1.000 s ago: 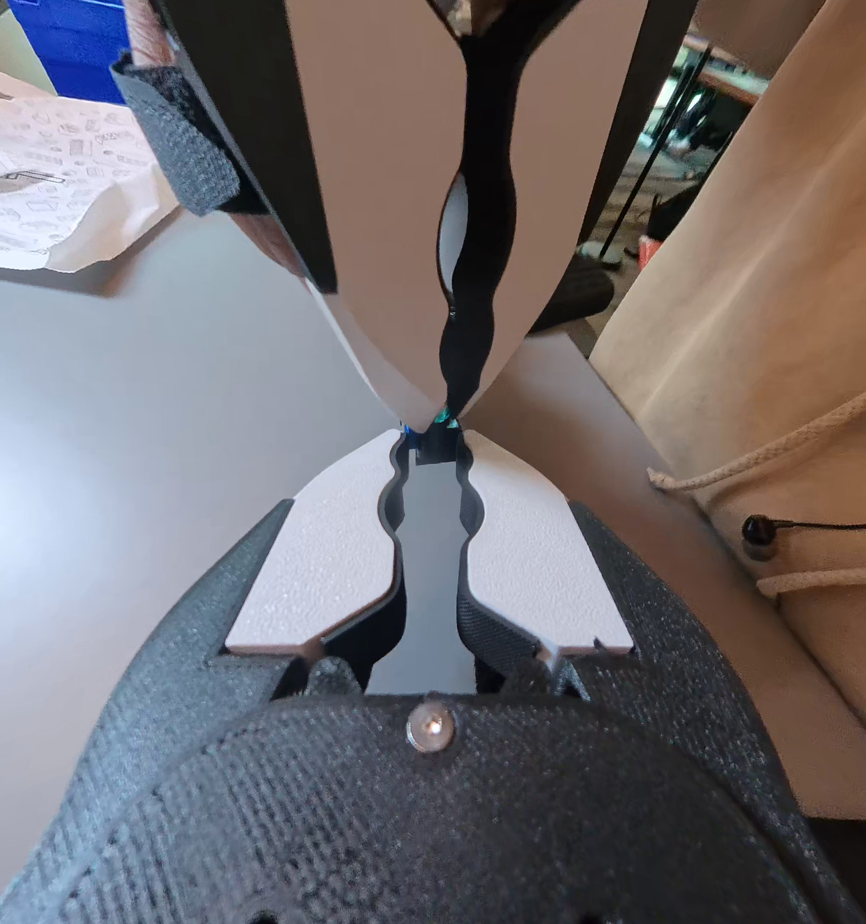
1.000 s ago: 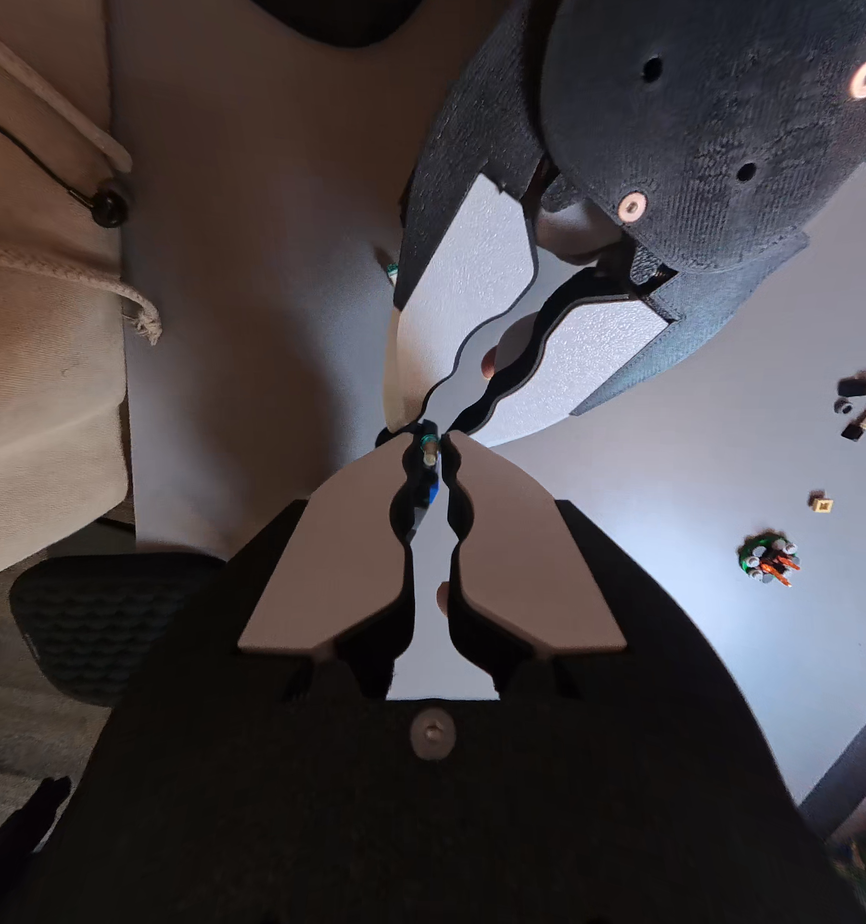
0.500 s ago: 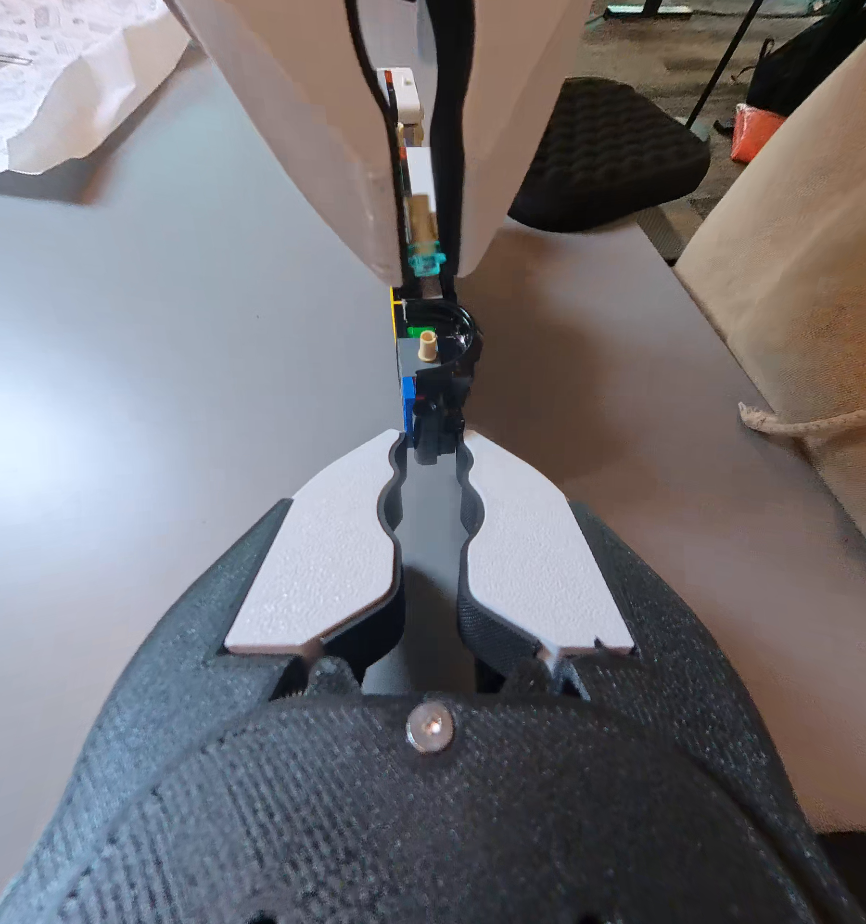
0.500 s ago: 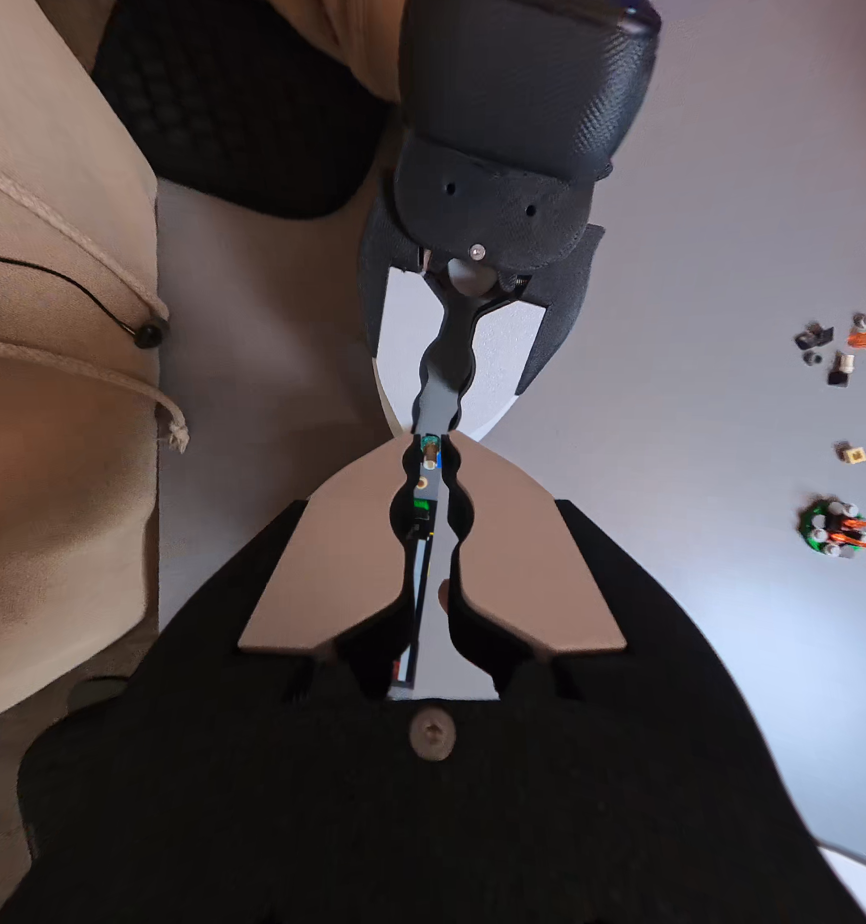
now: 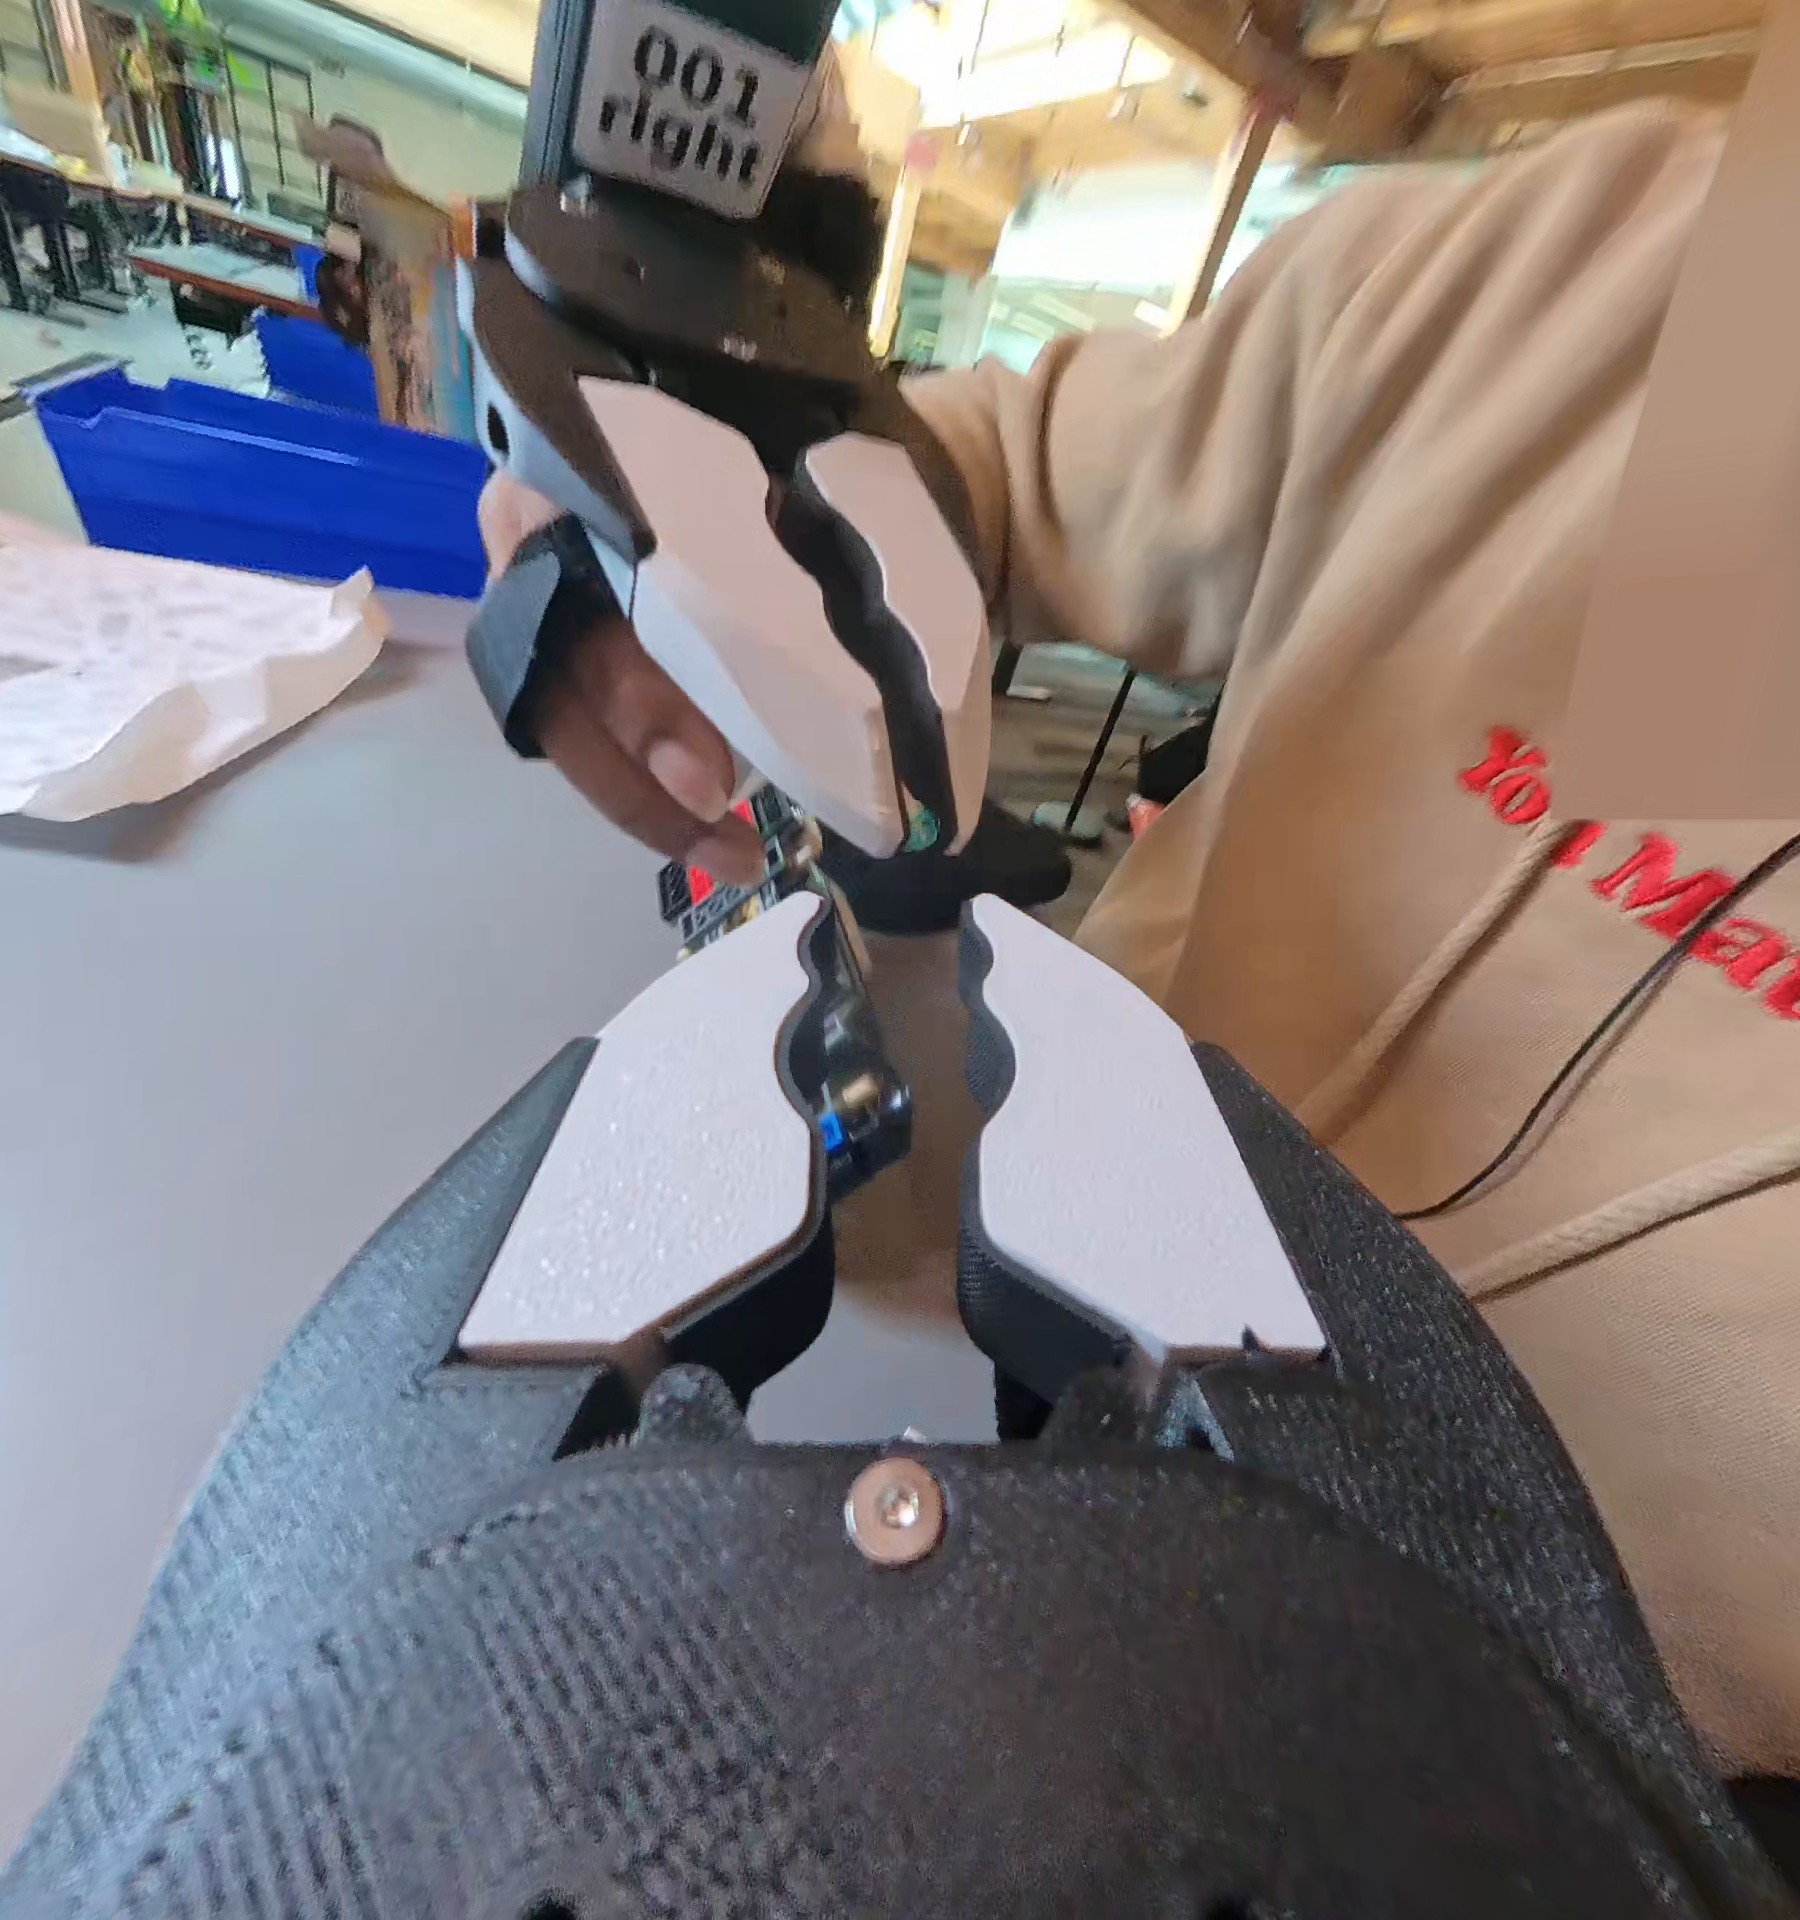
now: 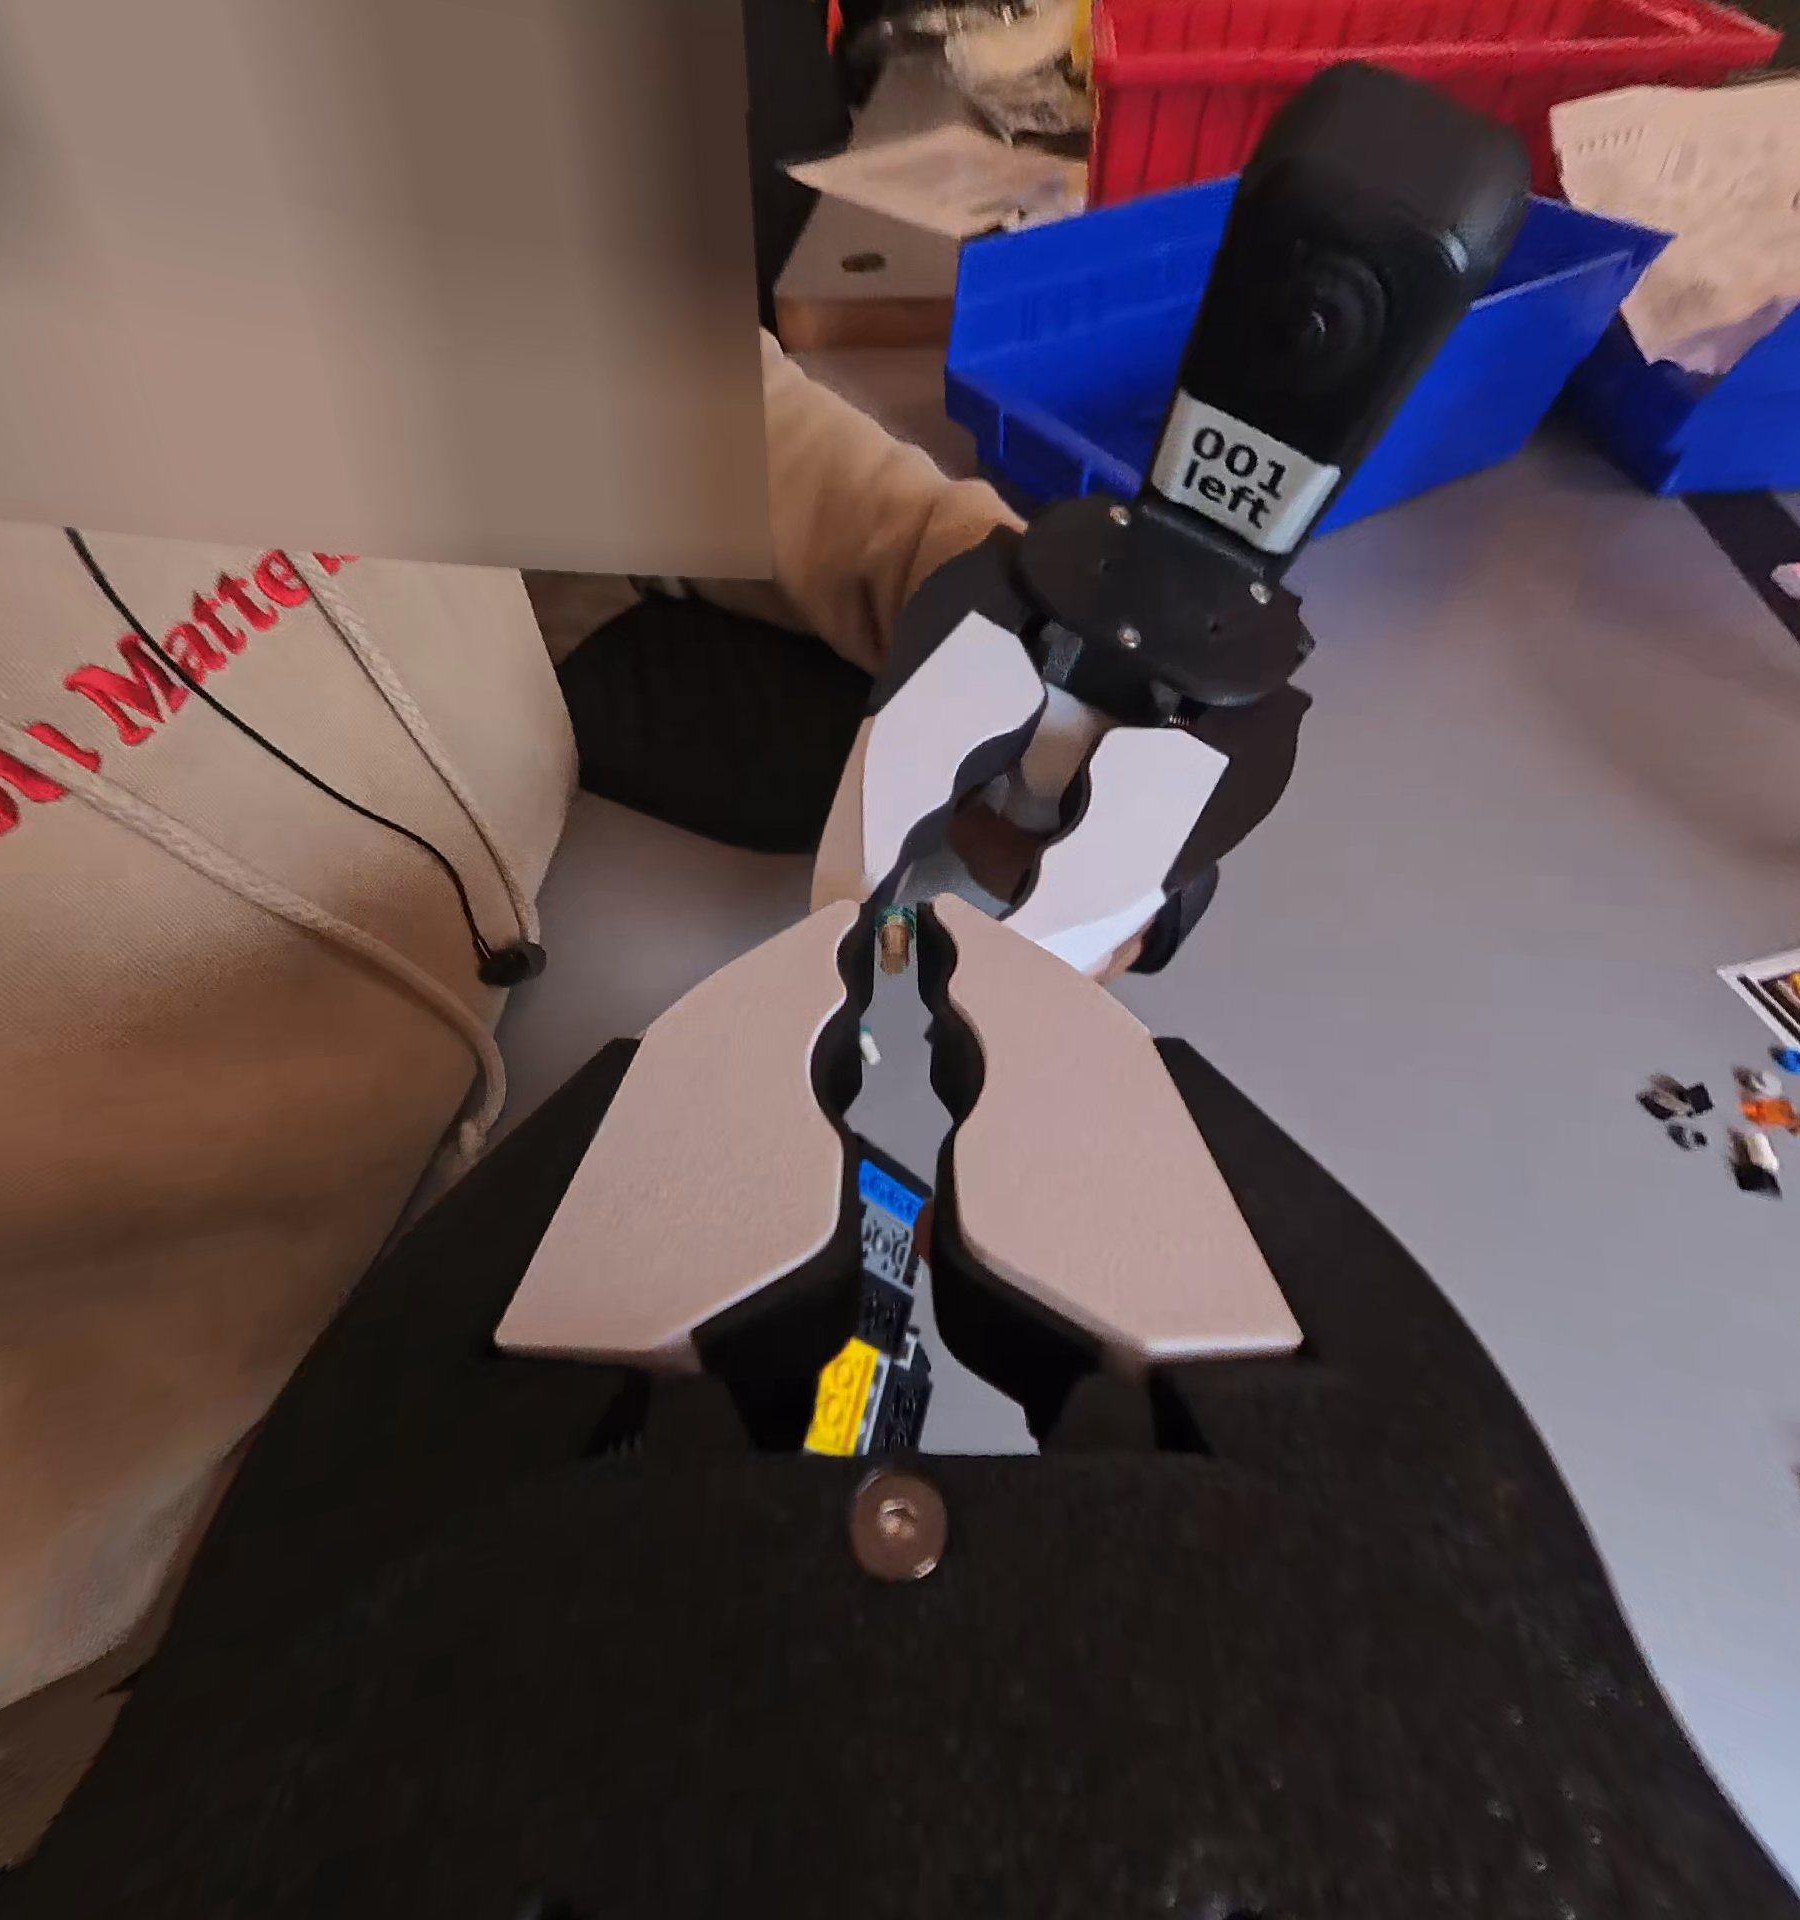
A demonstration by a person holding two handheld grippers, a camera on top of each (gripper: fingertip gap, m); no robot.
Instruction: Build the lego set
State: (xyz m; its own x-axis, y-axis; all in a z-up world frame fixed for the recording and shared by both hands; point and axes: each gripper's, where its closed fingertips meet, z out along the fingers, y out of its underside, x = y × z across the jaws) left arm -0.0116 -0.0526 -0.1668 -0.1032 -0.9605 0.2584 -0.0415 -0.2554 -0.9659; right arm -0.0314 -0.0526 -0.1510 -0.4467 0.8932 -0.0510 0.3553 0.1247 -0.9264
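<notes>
Grey bench point(image 6: 1498, 831) below. Right tongs point(image 6: 891, 920) clenched on small teal-tan peg point(image 6: 893, 940); left tongs point(image 5: 896, 914) released, brick assembly point(image 5: 854, 1101) against left pad only.

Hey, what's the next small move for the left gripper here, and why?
Probably close the left gripper on the brick assembly: it lies against one finger with a visible gap to the other, and a person's fingertip touches its far end, so it may slip.

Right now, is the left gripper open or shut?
Open. The left gripper has its fingers apart; the brick model lies against one finger, with a clear gap to the other.
</notes>
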